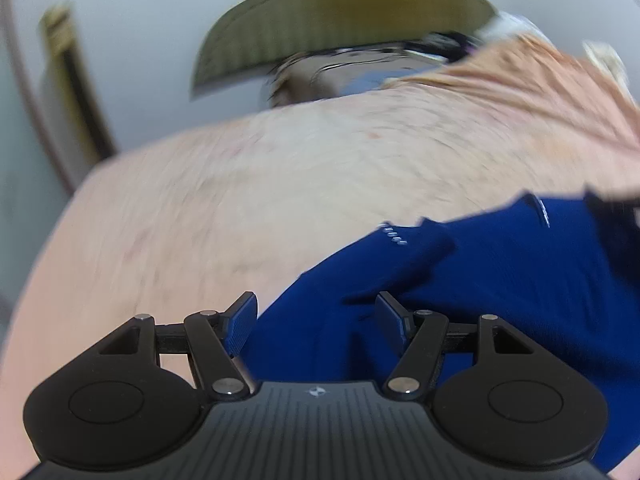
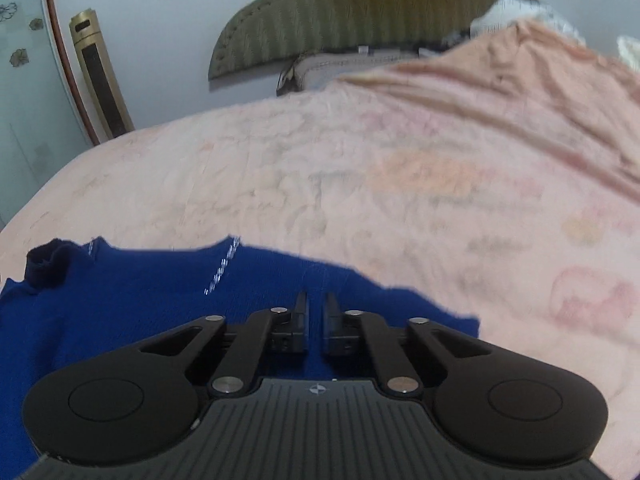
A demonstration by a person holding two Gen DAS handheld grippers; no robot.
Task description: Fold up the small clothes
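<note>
My left gripper [image 1: 316, 320] hangs open over the royal-blue knit garment [image 1: 460, 280] on the pink fleece blanket [image 1: 200, 208]. Right gripper [image 2: 316, 320] looks pinched shut low over it; can't tell if it's got fabric. I'd grab the near hem with both and fold slowly.

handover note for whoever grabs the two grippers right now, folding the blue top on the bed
Left gripper: open, jaws wide apart over the near edge of the blue garment, nothing pinched.
Right gripper: jaws nearly together over the same garment; whether cloth is caught between them cannot be told.
The garment lies on the pink bedspread, its dark cuff turned up at the far left of the right wrist view, with lines of pale stitching showing.
Done: the garment is laid out on the bed; no clear finished fold is visible.
Left: take hold of an edge with the left gripper and fold it over, then flatten.
</note>
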